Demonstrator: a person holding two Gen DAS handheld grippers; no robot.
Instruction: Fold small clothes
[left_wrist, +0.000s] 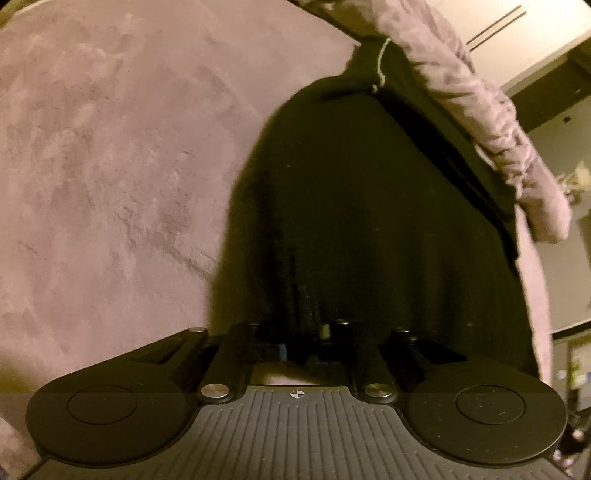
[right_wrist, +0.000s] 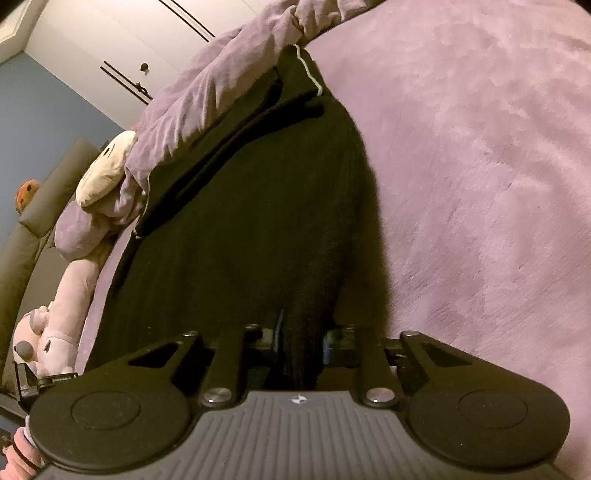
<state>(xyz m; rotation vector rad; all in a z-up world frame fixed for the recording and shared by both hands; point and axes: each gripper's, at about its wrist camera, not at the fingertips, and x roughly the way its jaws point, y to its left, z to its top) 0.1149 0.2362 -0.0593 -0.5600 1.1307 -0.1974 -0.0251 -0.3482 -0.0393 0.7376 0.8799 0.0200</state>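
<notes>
A black garment (left_wrist: 362, 206) with a thin white trim line lies stretched over a pink plush bed cover (left_wrist: 110, 166). My left gripper (left_wrist: 314, 332) is shut on the garment's near edge, and the cloth runs away from it toward the far end. In the right wrist view the same black garment (right_wrist: 258, 221) runs up from my right gripper (right_wrist: 301, 343), which is shut on a bunched fold of its near edge. The fingertips of both grippers are buried in the dark cloth.
A crumpled lilac blanket (right_wrist: 207, 92) lies along the garment's far side. Plush toys (right_wrist: 103, 166) lie by a grey headboard (right_wrist: 44, 206) at the left. White wardrobe doors (right_wrist: 122, 37) stand behind. The pink cover (right_wrist: 480, 184) stretches to the right.
</notes>
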